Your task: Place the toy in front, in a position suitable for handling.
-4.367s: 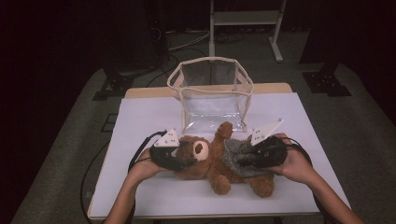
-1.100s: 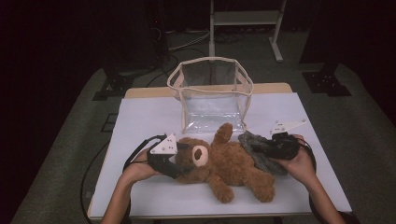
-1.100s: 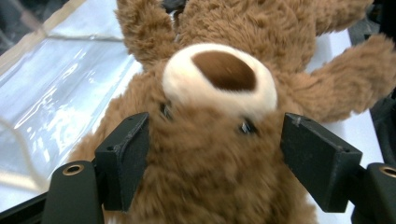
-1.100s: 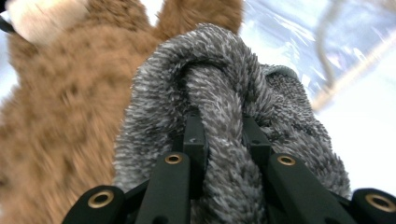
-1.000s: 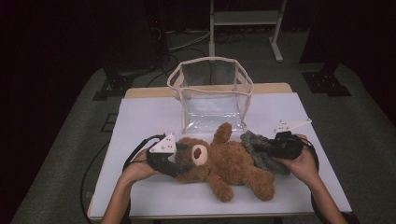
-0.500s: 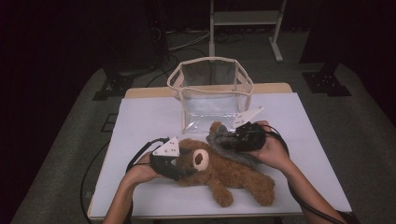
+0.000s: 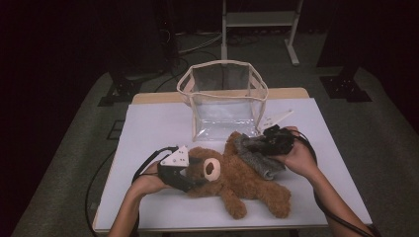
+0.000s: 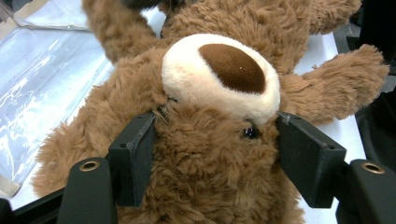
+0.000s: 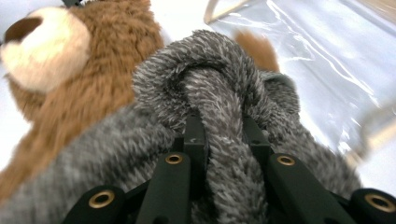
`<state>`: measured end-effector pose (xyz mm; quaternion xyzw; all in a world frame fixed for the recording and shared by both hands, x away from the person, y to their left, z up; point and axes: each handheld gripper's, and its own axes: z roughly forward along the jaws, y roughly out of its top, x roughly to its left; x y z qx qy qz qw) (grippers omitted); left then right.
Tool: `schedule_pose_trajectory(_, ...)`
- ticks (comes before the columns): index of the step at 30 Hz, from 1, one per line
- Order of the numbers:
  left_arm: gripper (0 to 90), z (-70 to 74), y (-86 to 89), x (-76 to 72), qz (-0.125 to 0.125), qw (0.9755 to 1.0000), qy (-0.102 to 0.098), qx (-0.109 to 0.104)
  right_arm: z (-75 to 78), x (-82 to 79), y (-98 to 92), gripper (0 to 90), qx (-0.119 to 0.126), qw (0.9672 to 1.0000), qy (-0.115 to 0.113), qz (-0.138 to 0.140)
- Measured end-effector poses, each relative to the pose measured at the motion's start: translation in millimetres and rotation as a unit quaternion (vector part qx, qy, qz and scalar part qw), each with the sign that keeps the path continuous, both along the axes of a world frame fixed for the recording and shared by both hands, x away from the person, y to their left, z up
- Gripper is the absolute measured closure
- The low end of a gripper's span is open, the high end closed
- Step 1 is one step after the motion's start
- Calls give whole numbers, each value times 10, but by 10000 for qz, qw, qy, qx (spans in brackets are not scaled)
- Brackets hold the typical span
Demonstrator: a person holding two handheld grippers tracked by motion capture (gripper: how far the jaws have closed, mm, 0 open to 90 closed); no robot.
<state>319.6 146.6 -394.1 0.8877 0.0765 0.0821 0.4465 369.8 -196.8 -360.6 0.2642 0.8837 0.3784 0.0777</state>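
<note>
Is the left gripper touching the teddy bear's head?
Touching. In the left gripper view, both fingers of the left gripper press into the fur of the teddy bear's head.

A brown teddy bear [image 7: 237,180] lies at lower centre on the white table [image 7: 148,128]. The left gripper [image 7: 190,175] clamps its head; the right gripper [image 7: 257,145] holds grey cloth [image 7: 259,160] above it.

Your brown teddy bear [image 7: 237,180] lies on its back across the white table [image 7: 148,133], head toward your left, cream muzzle with a dark brown nose [image 8: 232,66] facing up, legs spread toward your right and the near edge. One arm is raised toward the clear bag [image 7: 223,98] just behind it. Your grey fuzzy garment [image 7: 257,153] is bunched and draped over the bear's torso, one fold lifted clear.
</note>
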Motion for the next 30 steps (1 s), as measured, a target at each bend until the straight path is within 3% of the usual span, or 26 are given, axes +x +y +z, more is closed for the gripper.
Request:
schedule_pose_trajectory(8,309,-6,-4,16,65,10000,10,-29,121,-239,-608,761,346,9984,-67,-436)
schedule_pose_trajectory(12,309,-4,-4,26,78,10000,7,-18,206,-358,-777,761,423,9973,-215,-567)
schedule_pose_trajectory(17,310,-7,-3,30,84,10000,20,-28,144,-387,-719,761,507,9978,-142,-414)
schedule_pose_trajectory(23,310,-13,11,29,92,9999,41,-54,-124,-247,-532,761,353,9987,20,-364)
schedule_pose_trajectory(30,309,-14,15,35,97,9999,48,-50,-323,-148,-722,761,468,9962,266,-677)
